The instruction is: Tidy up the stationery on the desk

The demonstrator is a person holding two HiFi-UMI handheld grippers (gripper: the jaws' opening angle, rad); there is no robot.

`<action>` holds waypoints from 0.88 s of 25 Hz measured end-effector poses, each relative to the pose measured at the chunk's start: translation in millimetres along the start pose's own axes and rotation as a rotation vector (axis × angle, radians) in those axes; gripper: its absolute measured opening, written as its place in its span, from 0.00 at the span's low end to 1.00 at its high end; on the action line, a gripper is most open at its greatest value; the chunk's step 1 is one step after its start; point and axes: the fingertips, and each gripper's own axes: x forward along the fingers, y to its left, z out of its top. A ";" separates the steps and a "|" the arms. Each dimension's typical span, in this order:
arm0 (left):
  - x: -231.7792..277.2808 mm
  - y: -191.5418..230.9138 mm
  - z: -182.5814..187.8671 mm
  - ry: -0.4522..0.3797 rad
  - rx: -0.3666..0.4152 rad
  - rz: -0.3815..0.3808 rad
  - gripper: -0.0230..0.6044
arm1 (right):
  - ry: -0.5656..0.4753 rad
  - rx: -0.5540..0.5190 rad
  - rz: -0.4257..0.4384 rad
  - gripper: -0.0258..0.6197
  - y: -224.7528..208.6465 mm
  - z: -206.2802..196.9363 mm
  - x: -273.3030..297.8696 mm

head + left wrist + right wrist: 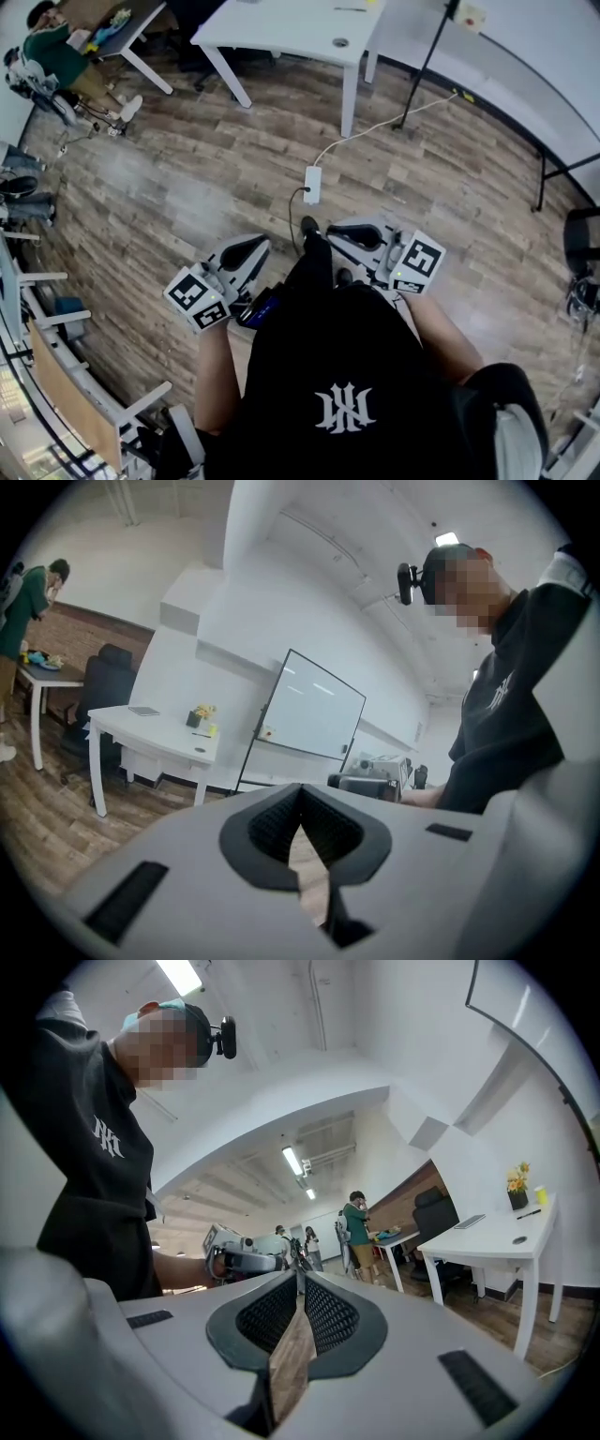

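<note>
In the head view, the hands holding the left gripper (255, 247) and the right gripper (342, 231) are hidden beneath the grippers and the wearer's black sweater (337, 375). The far white desk (281, 28) is cut off by the top edge, and the few things on it are too small to tell. In the right gripper view, the far group of people (302, 1241) is too small to make out.
</note>
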 end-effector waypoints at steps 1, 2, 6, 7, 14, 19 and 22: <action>5.4 5.2 6.0 -0.016 -0.002 -0.016 0.04 | 0.002 0.004 -0.006 0.12 -5.0 1.5 0.3; 11.5 12.0 10.9 -0.024 0.002 -0.027 0.04 | 0.003 0.007 -0.014 0.12 -10.9 3.0 0.5; 29.6 49.1 29.6 -0.037 0.028 -0.045 0.04 | 0.024 -0.006 -0.041 0.12 -44.6 9.0 10.0; 31.3 60.7 36.0 -0.048 0.032 -0.044 0.04 | 0.029 -0.010 -0.048 0.12 -56.8 12.0 15.9; 43.3 167.4 76.8 -0.127 0.009 -0.012 0.04 | 0.058 -0.047 -0.150 0.12 -169.9 46.8 74.6; 39.4 230.5 113.2 -0.142 0.004 -0.014 0.04 | 0.079 -0.042 -0.191 0.12 -226.4 73.5 123.6; 34.5 261.4 119.9 -0.138 -0.012 -0.022 0.04 | 0.082 -0.032 -0.239 0.12 -251.4 81.2 144.3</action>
